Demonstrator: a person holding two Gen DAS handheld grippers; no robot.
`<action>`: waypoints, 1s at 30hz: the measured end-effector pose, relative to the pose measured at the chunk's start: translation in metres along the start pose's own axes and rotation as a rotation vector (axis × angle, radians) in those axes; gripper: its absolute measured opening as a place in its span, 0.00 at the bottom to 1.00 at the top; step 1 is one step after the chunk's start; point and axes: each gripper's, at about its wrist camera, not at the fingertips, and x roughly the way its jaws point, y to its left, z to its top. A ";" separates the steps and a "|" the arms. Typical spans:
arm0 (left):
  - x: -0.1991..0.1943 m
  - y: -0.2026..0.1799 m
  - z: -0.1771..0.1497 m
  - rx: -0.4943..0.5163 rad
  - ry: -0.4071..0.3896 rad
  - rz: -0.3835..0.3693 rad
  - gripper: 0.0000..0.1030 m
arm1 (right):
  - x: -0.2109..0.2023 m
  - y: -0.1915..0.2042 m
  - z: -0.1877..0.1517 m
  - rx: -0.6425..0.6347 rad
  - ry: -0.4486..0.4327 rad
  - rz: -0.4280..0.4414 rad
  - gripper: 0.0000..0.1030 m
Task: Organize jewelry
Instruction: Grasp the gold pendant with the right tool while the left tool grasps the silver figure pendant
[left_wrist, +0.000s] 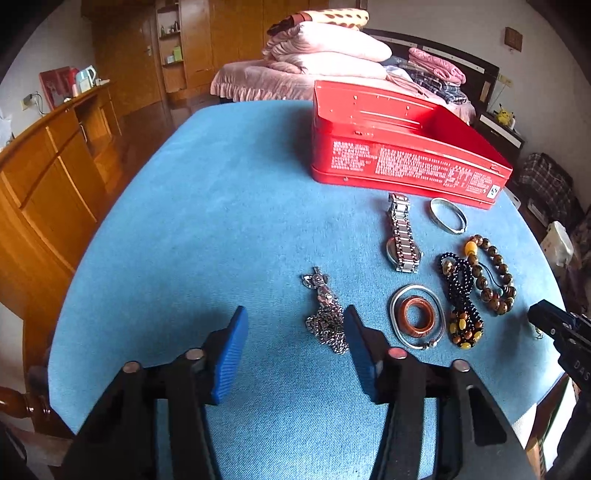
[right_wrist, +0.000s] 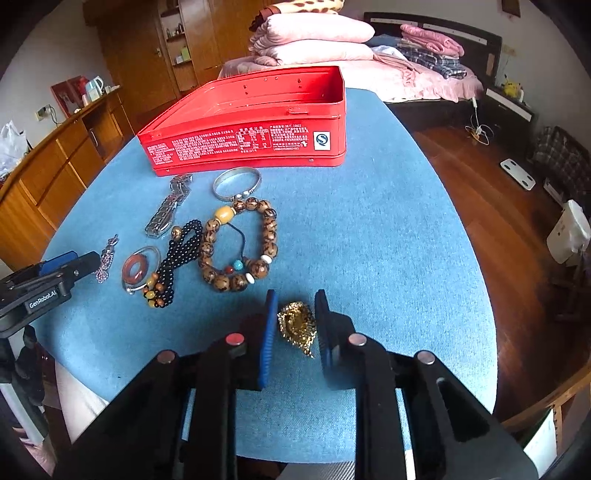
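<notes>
Jewelry lies on a blue-covered table (left_wrist: 221, 203) in front of an open, empty red tin (left_wrist: 406, 162) (right_wrist: 240, 144). My left gripper (left_wrist: 295, 328) is open, and a silver chain necklace (left_wrist: 325, 314) lies between its fingers, against the right pad only. My right gripper (right_wrist: 295, 317) is shut on a gold ornament (right_wrist: 297, 325) that rests on the cloth. Also on the cloth are a metal watch (left_wrist: 400, 236) (right_wrist: 166, 210), a silver bangle (left_wrist: 447, 216) (right_wrist: 236, 182), a brown bead bracelet (left_wrist: 498, 262) (right_wrist: 271, 236), a black bead strand (left_wrist: 461, 288) (right_wrist: 181, 251), and a second bangle (left_wrist: 395, 317) around an orange ring.
Bare cloth spreads to the left in the left wrist view and to the right in the right wrist view (right_wrist: 369, 221). A wooden cabinet (left_wrist: 55, 177) stands left of the table. A bed with stacked pink bedding (left_wrist: 325, 51) lies behind the tin.
</notes>
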 end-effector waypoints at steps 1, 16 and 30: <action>0.002 0.001 0.000 -0.002 0.009 -0.025 0.39 | 0.000 0.000 0.000 -0.001 0.000 0.002 0.19; 0.012 -0.003 0.012 0.000 0.059 -0.116 0.17 | 0.011 -0.002 0.004 0.008 0.010 0.024 0.19; -0.015 -0.004 0.022 0.025 -0.043 -0.066 0.16 | 0.000 0.005 0.015 -0.008 -0.017 0.027 0.19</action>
